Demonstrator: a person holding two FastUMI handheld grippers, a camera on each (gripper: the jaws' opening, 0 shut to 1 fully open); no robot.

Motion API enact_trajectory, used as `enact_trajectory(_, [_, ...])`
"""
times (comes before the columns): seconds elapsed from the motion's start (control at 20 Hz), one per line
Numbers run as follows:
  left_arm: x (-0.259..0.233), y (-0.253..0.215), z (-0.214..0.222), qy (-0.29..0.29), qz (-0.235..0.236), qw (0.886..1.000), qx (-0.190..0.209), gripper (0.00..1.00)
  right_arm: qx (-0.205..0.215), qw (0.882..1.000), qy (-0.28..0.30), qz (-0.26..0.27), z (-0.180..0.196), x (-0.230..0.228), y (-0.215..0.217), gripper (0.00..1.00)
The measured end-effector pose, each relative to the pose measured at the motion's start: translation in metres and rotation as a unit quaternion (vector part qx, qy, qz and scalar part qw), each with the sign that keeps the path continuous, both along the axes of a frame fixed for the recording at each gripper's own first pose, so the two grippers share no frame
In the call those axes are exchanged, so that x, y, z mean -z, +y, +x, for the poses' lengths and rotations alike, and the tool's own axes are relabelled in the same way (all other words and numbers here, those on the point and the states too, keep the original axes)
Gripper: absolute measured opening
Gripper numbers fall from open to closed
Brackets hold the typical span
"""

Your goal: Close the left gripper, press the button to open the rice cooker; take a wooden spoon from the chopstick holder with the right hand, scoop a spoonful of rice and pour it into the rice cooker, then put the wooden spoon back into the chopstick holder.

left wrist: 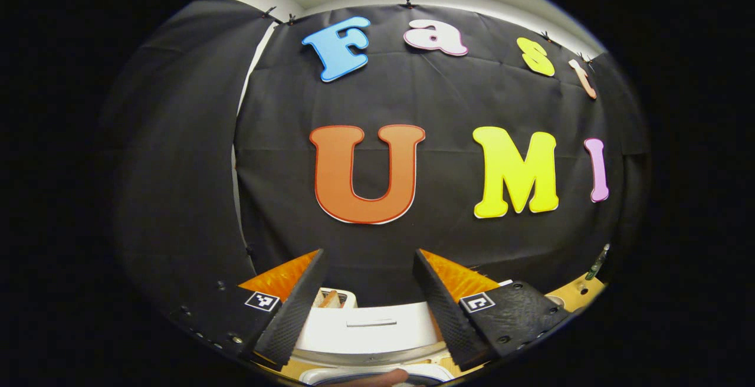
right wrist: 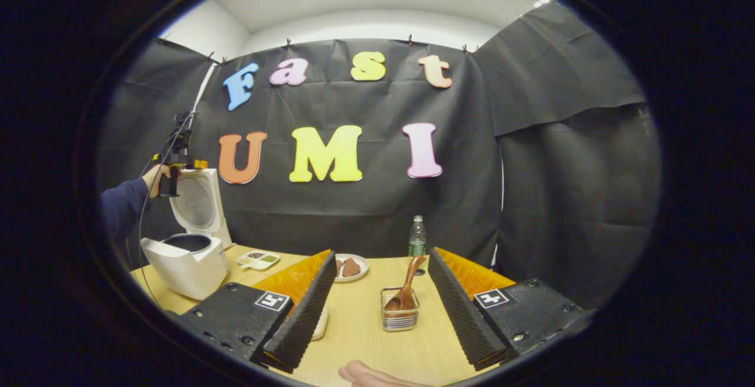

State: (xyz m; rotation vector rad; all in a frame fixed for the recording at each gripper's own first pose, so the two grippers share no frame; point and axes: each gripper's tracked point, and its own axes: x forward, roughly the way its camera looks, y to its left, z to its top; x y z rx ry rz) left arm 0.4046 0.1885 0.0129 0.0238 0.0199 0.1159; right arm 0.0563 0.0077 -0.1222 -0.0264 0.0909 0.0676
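Observation:
The white rice cooker stands at the table's left with its lid swung upright and the dark pot showing. A hand in a dark blue sleeve holds my left gripper just above the lid's top edge. In the left gripper view that gripper is open, with the white lid below between its fingers. My right gripper is open and holds nothing. Farther off between its fingers, a wooden spoon leans in the small wire chopstick holder.
On the wooden table sit a plate of brown food, a green-capped bottle at the back and a small compartment dish by the cooker. A white dish is partly hidden behind a finger. Part of a hand shows at the front edge.

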Motion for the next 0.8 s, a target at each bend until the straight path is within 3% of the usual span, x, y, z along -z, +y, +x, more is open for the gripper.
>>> enact_trajectory(0.05, [-0.001, 0.001, -0.004, -0.003, 0.000, 1.000, 0.001, 0.91, -0.002, 1.000, 0.000, 0.000, -0.003, -0.002, 0.004, 1.00])
enact_trajectory(0.35, [0.002, -0.008, -0.034, -0.007, 0.000, 1.000, 0.006, 0.91, -0.024, 1.000, -0.003, 0.001, -0.019, -0.002, 0.022, 1.00])
enact_trajectory(0.55, [0.011, -0.014, -0.062, -0.004, -0.001, 1.000, 0.011, 0.92, -0.033, 0.999, -0.003, -0.010, -0.029, -0.006, 0.030, 0.94])
enact_trajectory(0.6, [0.015, -0.015, -0.068, 0.001, -0.003, 1.000, 0.013, 0.82, -0.038, 0.999, -0.006, -0.009, -0.033, -0.008, 0.032, 0.94])
enact_trajectory(0.65, [0.019, -0.015, -0.075, 0.004, -0.005, 1.000, 0.016, 0.95, -0.043, 0.999, -0.009, -0.008, -0.037, -0.010, 0.034, 0.98])
enact_trajectory(0.8, [0.033, -0.023, -0.096, 0.021, -0.007, 0.999, 0.034, 0.96, -0.046, 0.999, -0.014, -0.009, -0.049, -0.012, 0.030, 1.00])
